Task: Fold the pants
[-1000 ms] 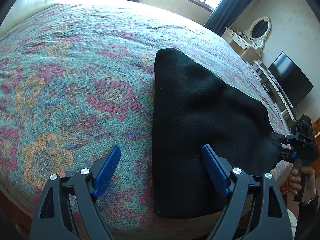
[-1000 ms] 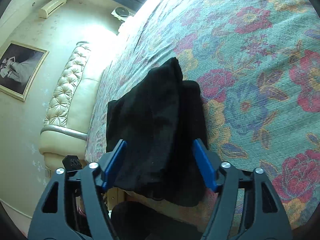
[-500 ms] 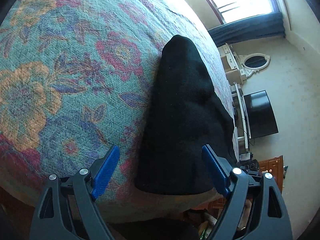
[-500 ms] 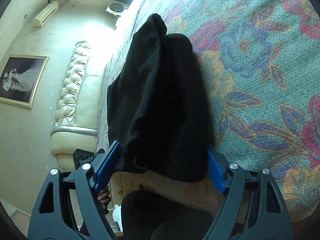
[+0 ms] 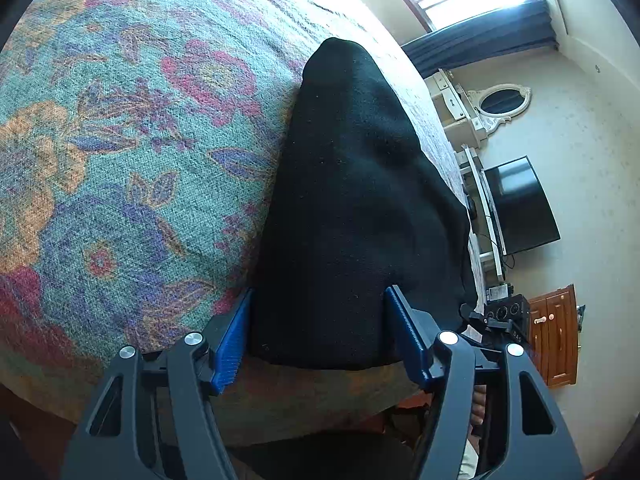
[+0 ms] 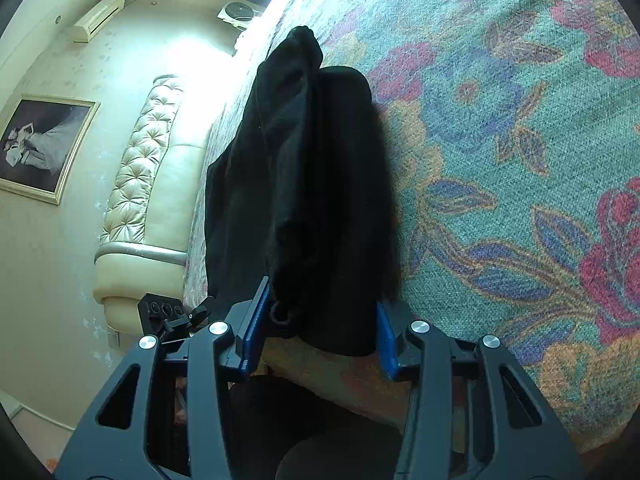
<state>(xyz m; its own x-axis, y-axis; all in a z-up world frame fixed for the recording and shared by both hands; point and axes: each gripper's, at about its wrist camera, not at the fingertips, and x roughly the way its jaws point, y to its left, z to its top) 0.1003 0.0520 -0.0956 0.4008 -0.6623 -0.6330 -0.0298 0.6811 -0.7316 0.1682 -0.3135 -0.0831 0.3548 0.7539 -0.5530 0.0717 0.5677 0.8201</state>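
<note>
1. Black pants (image 5: 360,200) lie folded on your bed (image 5: 120,140), at its near edge.
2. Your left claw (image 5: 320,336) has just been narrowing; its 2 pads (image 5: 232,336) flank the near hem, touching it.
3. Your right claw (image 6: 320,332) has just been narrowing too, pads (image 6: 252,328) against the other corner.

Floral bedspread (image 5: 120,152), television (image 5: 520,204), framed picture (image 6: 40,144).

both wrist views close, angled down, sharing pants (image 5: 360,200)
</note>
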